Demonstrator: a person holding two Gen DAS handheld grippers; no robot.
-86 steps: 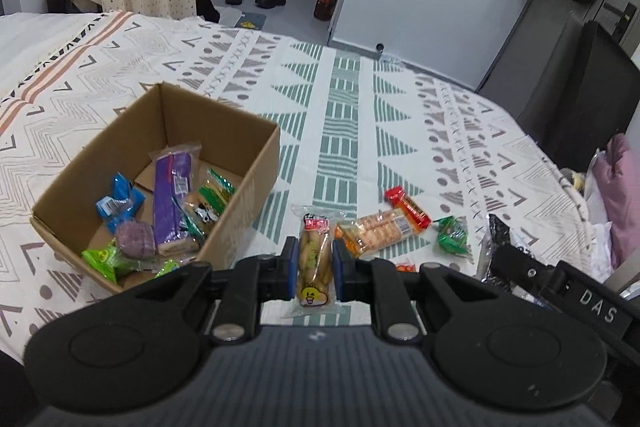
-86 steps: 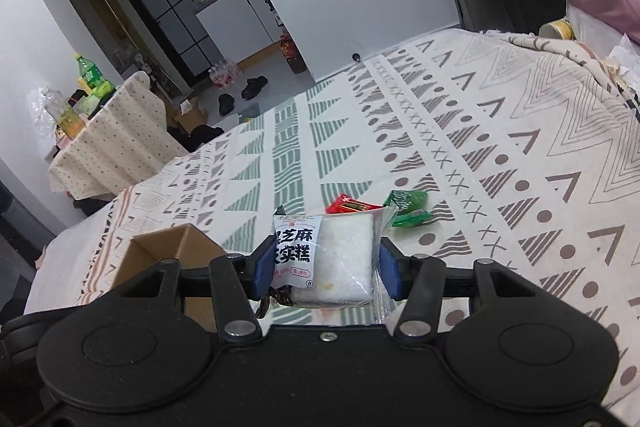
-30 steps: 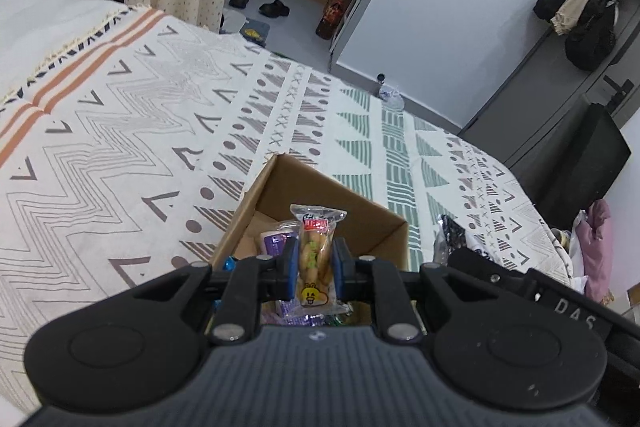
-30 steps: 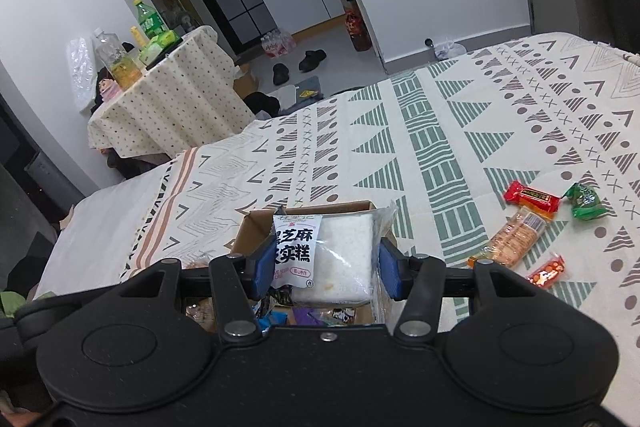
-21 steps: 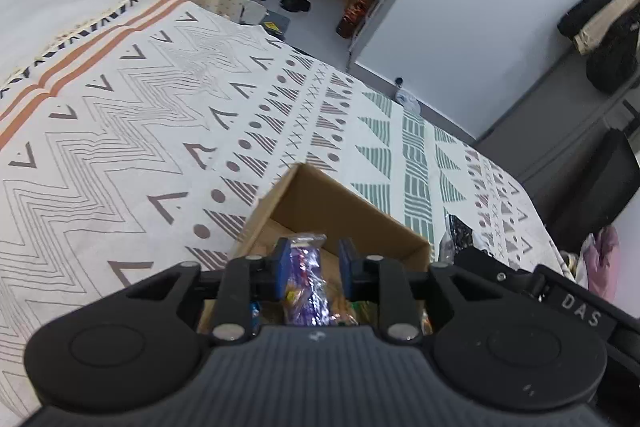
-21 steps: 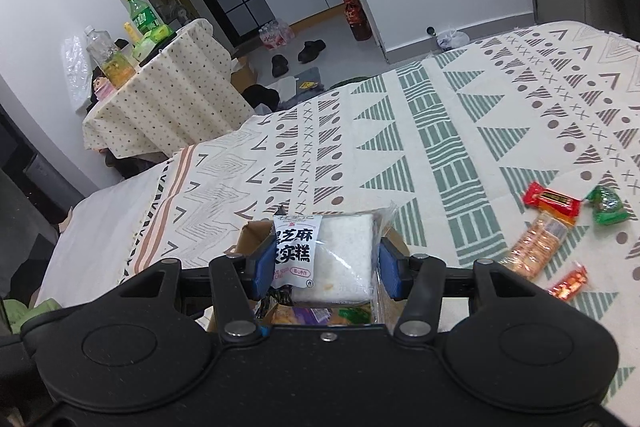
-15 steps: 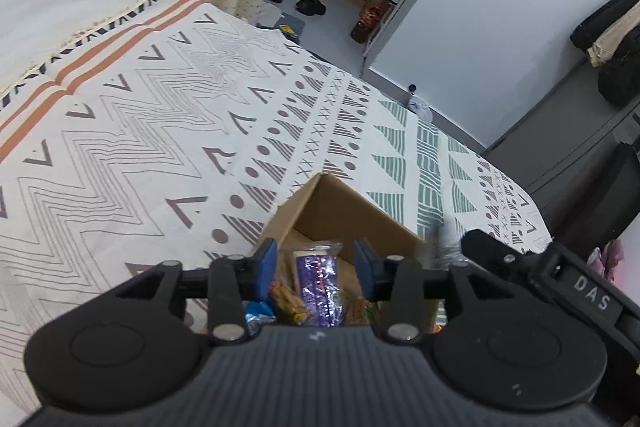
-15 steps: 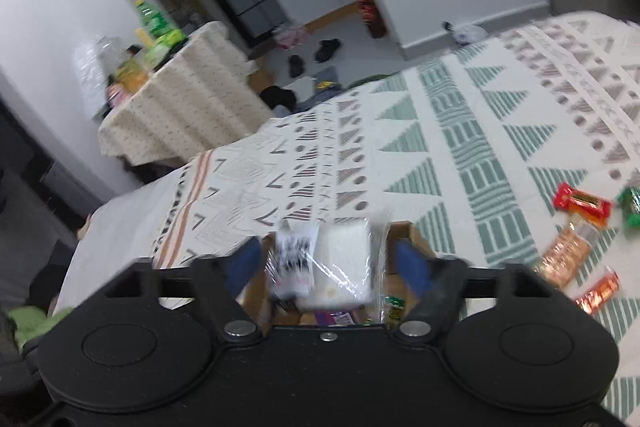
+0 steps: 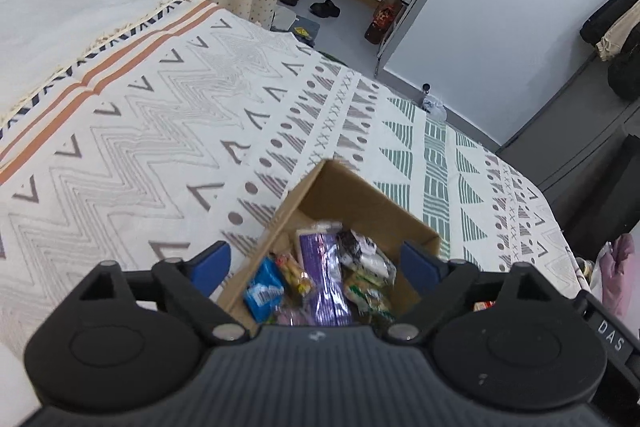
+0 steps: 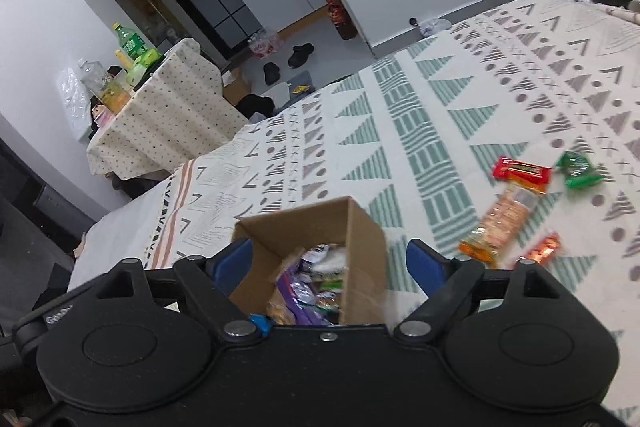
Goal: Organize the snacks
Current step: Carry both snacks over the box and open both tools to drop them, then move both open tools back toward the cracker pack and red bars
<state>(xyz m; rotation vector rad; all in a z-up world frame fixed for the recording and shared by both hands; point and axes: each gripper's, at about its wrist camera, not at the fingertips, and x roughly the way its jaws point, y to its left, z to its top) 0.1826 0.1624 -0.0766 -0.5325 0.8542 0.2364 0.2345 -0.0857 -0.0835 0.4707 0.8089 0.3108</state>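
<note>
I see my left gripper [image 9: 313, 259] with its jaws wide apart; they have just been opening, and nothing is between the pads. Right under and ahead of it is the box [image 9: 362, 201], which stands on the bed [image 9: 160, 131]. Inside the box, between the two blue pads as the left camera sees it, lie a purple pack [image 9: 320, 267], a blue pack [image 9: 264, 289] to its left, a yellow snack [image 9: 295, 273] between them, and a white cake [image 9: 362, 251] to its right, all loose in the pile. My right gripper [image 10: 329, 263] is also wide open, its jaws have just been opening too, and it holds nothing; its pads stand apart on both sides of the box [image 10: 362, 247], above it, not touching the cardboard as far as I can tell. In the right view the box is directly below and in front of this gripper, and the snacks in it are partly hidden by the near wall. To the right of the right gripper, further out on the bed [image 10: 440, 115], four snacks are not yet in the box: an orange cracker pack [image 10: 500, 225], a red bar [image 10: 522, 171] touching its far end, a green candy [image 10: 578, 169] just beside the red bar, and a small red pack [image 10: 542, 247] near the cracker pack. The pictures are a little blurred.
</note>
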